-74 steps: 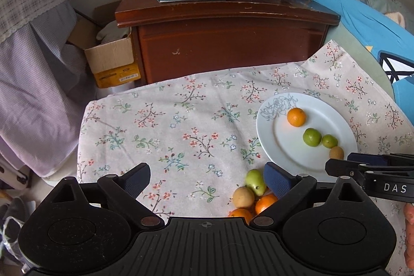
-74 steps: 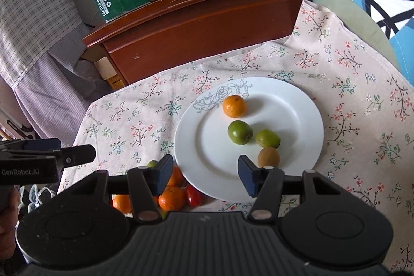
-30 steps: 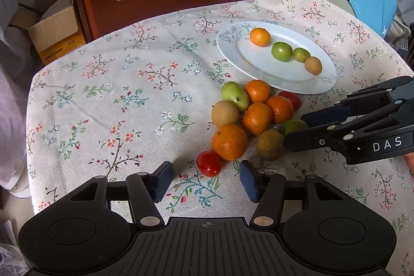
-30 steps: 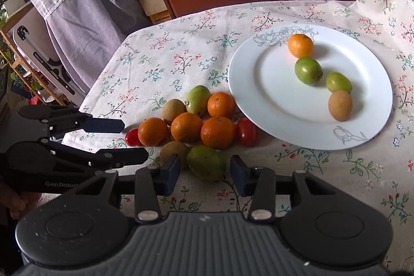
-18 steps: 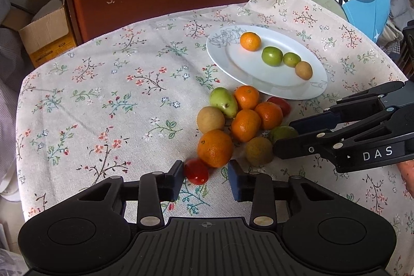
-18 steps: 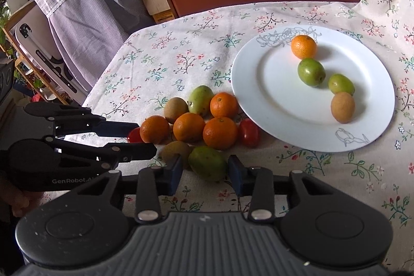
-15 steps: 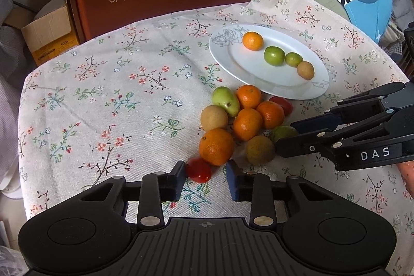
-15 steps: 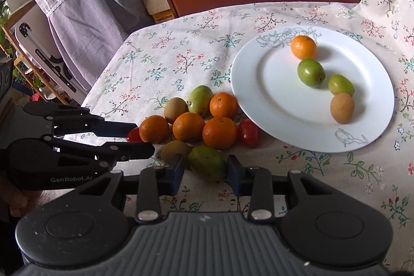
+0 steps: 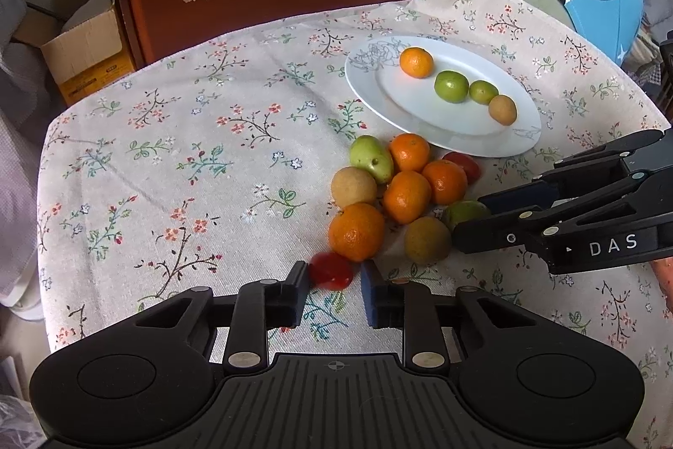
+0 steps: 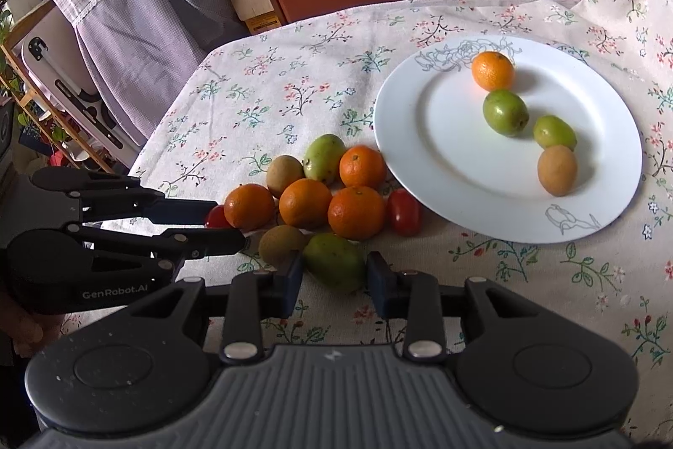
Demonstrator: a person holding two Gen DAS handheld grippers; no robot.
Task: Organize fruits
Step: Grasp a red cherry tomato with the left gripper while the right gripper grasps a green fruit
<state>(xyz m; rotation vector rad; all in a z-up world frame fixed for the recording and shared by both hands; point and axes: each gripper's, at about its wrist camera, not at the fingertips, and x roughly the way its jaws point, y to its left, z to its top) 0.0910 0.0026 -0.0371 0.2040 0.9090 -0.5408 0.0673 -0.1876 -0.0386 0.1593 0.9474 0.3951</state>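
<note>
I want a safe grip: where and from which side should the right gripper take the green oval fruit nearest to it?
Grip the green oval fruit across its middle, coming from the near open side; the right gripper already straddles it, and the brown round fruit crowds its left.

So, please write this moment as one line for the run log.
left gripper: open around cherry tomato | right gripper: open around green fruit | plate: four fruits
</note>
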